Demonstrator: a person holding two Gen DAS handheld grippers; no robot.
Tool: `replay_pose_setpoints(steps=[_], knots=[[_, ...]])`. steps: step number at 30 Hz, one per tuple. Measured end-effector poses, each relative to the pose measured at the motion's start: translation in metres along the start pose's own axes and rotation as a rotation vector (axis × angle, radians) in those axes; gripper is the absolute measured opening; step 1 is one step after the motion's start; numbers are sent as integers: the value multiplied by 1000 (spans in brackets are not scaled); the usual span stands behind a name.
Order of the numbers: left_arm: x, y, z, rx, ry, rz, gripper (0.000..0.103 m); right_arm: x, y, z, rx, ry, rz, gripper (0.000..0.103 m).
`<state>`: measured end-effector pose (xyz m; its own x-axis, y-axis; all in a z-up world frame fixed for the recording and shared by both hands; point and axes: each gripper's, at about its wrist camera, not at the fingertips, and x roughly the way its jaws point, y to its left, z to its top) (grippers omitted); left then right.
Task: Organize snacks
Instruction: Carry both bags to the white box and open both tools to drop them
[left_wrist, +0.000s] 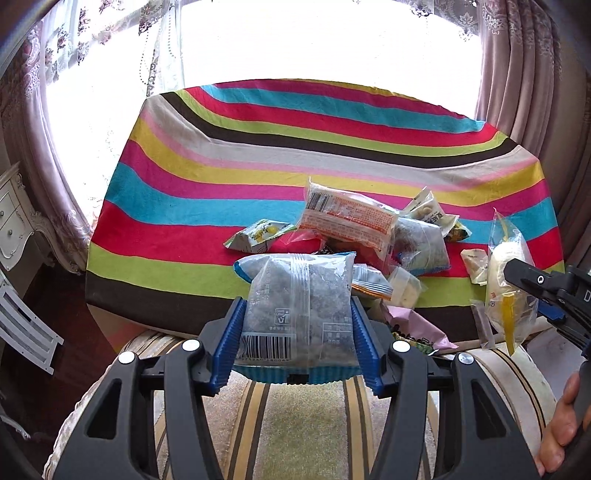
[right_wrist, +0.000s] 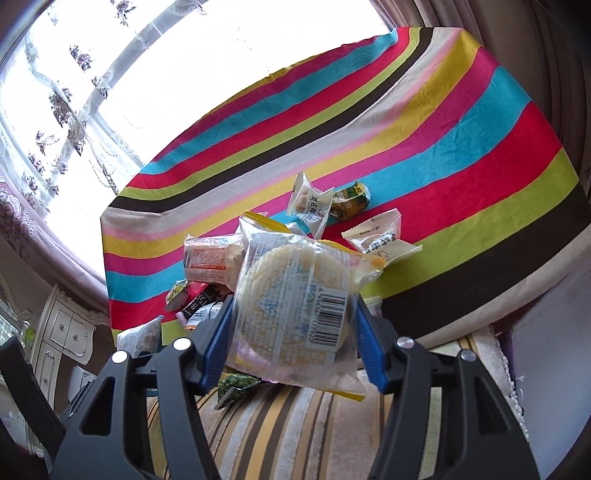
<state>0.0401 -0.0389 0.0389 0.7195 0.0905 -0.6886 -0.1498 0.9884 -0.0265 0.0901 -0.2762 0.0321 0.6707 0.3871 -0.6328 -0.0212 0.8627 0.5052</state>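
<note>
dual grip: both packets lifted clear of the pile

the left gripper (left_wrist: 297, 332) is closed on a grey speckled packet (left_wrist: 299, 310), barcode end toward the camera. the right gripper (right_wrist: 291, 321) is clamped on a clear round-cake packet (right_wrist: 295, 295); in the left view it hangs at 3 o'clock. the remaining snack pile (left_wrist: 369, 236) lies on the striped cloth (left_wrist: 258, 147), at 12 to 1 o'clock of the left gripper.

likely faults:
- slip: both wrappers are smooth film held only at their sides; a fast swing could let either slide out.
- crushing: the round cake looks brittle; excess squeeze may crack it.
- collision: the grippers work near each other; converging paths could knock a packet loose.
</note>
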Motion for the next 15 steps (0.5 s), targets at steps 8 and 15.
replay_pose_setpoints(steps=[8, 15], knots=[[-14, -55, 0, 92, 8, -134, 54, -42, -60, 2, 74, -25, -61, 61], [-15, -125, -7, 197, 69, -303, 54, -70, -126, -1, 163, -27, -155, 61]])
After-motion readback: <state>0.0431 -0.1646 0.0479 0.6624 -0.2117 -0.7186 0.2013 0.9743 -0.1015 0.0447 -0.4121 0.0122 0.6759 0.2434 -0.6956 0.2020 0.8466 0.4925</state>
